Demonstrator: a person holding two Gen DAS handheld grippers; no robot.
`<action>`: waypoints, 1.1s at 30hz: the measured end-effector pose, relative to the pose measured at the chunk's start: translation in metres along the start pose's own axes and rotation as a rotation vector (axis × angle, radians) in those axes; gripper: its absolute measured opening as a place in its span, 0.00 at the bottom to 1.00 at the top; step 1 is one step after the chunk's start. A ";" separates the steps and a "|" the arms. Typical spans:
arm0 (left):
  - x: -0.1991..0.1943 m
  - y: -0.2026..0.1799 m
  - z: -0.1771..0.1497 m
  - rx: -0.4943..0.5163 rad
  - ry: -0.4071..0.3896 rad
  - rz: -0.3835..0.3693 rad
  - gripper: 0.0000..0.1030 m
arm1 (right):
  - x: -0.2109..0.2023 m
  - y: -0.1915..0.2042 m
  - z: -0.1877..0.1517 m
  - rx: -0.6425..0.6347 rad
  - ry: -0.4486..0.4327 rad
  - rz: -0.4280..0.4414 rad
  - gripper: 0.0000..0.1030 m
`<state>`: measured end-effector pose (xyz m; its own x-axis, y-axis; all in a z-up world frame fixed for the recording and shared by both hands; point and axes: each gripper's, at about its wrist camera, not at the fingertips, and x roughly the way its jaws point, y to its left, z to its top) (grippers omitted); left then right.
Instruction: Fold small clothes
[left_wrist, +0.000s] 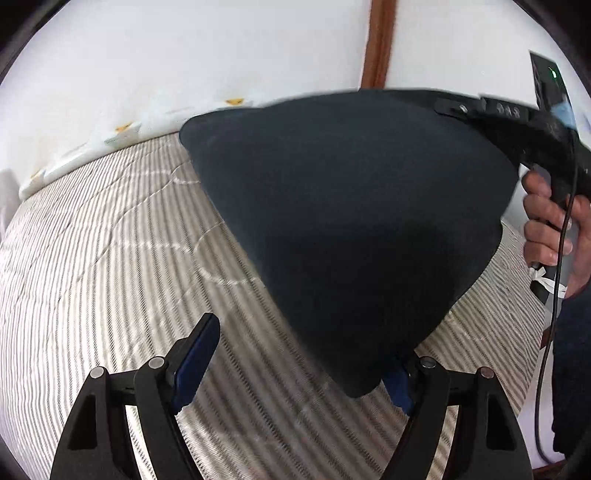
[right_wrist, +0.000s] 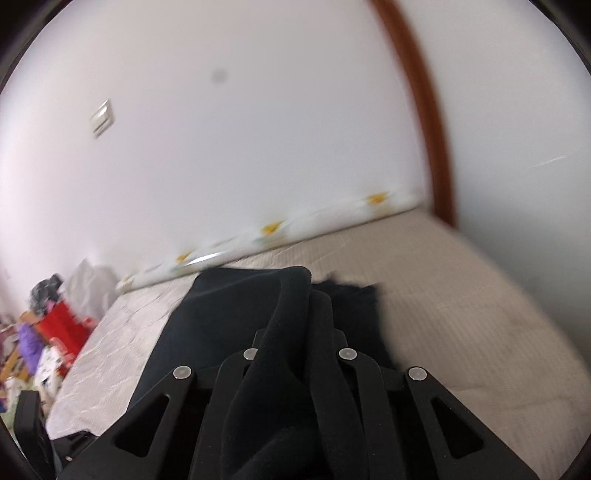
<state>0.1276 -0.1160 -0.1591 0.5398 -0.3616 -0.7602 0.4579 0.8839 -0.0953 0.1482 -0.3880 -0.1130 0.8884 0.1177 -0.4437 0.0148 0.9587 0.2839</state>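
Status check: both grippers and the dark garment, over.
Right gripper shut on dark garment, lifted over striped bed cover. Left gripper open beneath it. Nothing obstructing.

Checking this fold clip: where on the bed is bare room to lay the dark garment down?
Bare striped bedspread lies left of the hanging dark garment, reaching the white wall. More shows beside the brown post. The right is crowded by the right gripper and hand.

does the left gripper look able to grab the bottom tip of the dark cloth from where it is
Probably yes: the left gripper is open, and the dark cloth, hanging from the right gripper, dips its tip beside one finger with nothing between.
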 end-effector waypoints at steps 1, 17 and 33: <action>0.000 -0.003 0.001 0.001 -0.007 -0.007 0.76 | -0.004 -0.012 -0.001 -0.005 0.004 -0.023 0.10; 0.005 -0.014 0.010 -0.049 -0.023 -0.008 0.58 | 0.004 -0.064 -0.055 0.044 0.214 -0.130 0.41; -0.025 0.025 0.009 -0.169 -0.127 0.089 0.22 | 0.052 -0.023 -0.052 0.105 0.255 -0.036 0.20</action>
<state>0.1319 -0.0877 -0.1369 0.6622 -0.3052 -0.6843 0.2856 0.9472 -0.1461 0.1699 -0.3909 -0.1869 0.7423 0.1586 -0.6510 0.1031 0.9330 0.3449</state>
